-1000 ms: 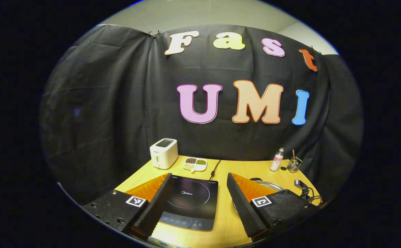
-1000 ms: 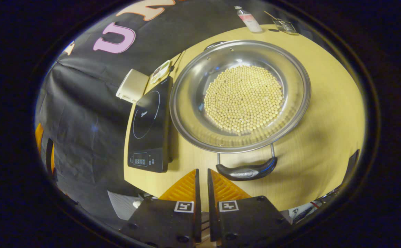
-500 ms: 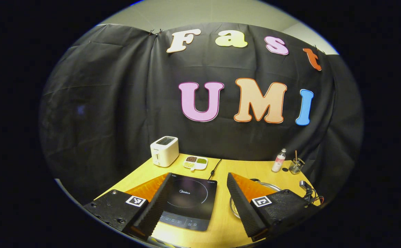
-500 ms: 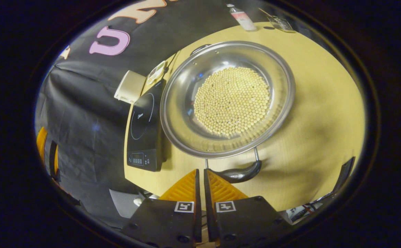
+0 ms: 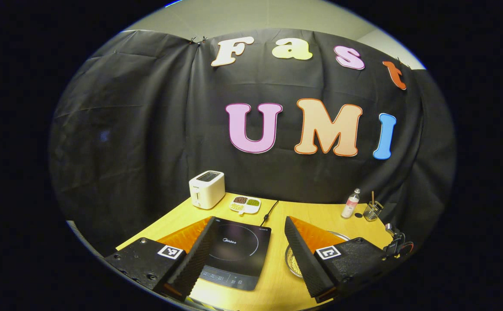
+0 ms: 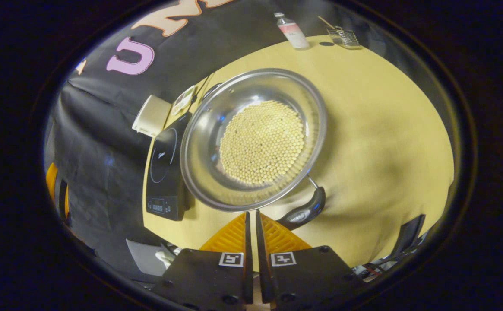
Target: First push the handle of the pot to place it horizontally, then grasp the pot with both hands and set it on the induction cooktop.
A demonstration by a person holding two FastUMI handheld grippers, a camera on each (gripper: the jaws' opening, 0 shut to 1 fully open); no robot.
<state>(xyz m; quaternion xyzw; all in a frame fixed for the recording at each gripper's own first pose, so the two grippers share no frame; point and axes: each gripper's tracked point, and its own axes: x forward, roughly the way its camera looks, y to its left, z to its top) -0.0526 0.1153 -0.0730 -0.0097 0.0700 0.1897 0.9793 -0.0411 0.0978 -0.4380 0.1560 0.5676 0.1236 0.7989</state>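
I see the main risk in the wide, shallow stainless-steel pot (image 6: 253, 140): it holds a loose layer of small pale yellow beans (image 6: 260, 147), so I judge that a hard or off-centre shove on its handle could jolt the pot and scatter beans, or slide the whole pot across the yellow wooden table (image 6: 376, 129) instead of turning it. The black curved near handle (image 6: 304, 210) looks rounded and smooth, so my fingers may slip off it. The pot also sits just beside the black glass induction cooktop (image 6: 165, 166), and I think a careless turn could knock its rim against the cooktop's edge.

In the right gripper view, my right gripper (image 6: 251, 220) has its two fingers pressed nearly together with a thin slit between them, pinching nothing. Its tips sit at the pot's near rim, just left of the near handle; I cannot tell whether they touch the rim. The handle angles off to the right of the tips. A second handle (image 6: 212, 88) shows at the pot's far side.

In the left gripper view, my left gripper (image 5: 248, 231) is spread wide and empty, hovering over the near table edge. The cooktop (image 5: 234, 255) lies between its fingers, and the pot (image 5: 294, 259) peeks out behind the right-hand finger, to the right of the cooktop.

At the far edge stand a white toaster (image 5: 207, 189), a small white divided dish (image 5: 245, 204) and a clear bottle (image 5: 349, 203).
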